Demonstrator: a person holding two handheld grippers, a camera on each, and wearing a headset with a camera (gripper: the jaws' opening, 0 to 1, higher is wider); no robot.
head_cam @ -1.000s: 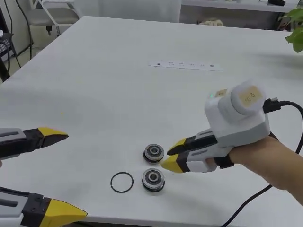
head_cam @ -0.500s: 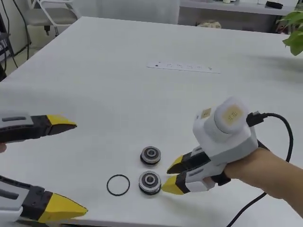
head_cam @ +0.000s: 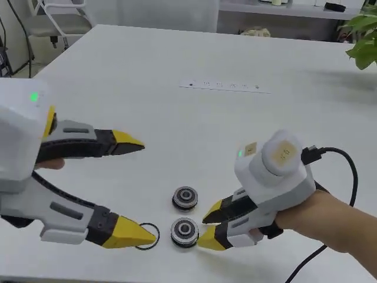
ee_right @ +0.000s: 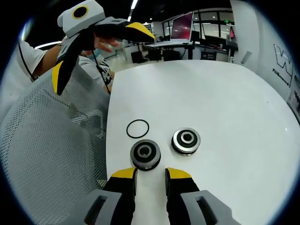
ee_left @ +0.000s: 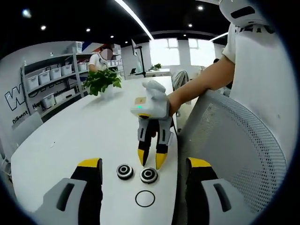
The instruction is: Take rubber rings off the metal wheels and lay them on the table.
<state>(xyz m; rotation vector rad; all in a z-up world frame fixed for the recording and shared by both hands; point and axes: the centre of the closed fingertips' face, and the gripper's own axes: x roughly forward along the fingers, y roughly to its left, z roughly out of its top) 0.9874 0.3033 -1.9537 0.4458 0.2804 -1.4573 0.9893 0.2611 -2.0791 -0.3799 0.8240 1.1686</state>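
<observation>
Right hand-held gripper [head_cam: 207, 224] jaws narrowly apart, tips beside near wheel [head_cam: 184, 231] — left hand-held gripper [head_cam: 147, 190] spread wide.

White power strip [head_cam: 219, 86] laid flat, lengthwise across head view. Green plant [head_cam: 362, 44] seen at far right edge. Grey mesh chair back [ee_left: 234, 140] seen close by. Shelving rack [ee_left: 49, 84] loaded with white bins [ee_left: 56, 73].

Two metal wheels stand on the table [head_cam: 177, 59]: one [head_cam: 185, 198] and another [head_cam: 184, 231]. One loose rubber ring [ee_right: 138, 128] lies there too. There are two grippers, the left gripper [head_cam: 147, 190] and the right gripper [head_cam: 204, 230], plus one power strip [head_cam: 224, 86] and one plant [head_cam: 362, 44].
</observation>
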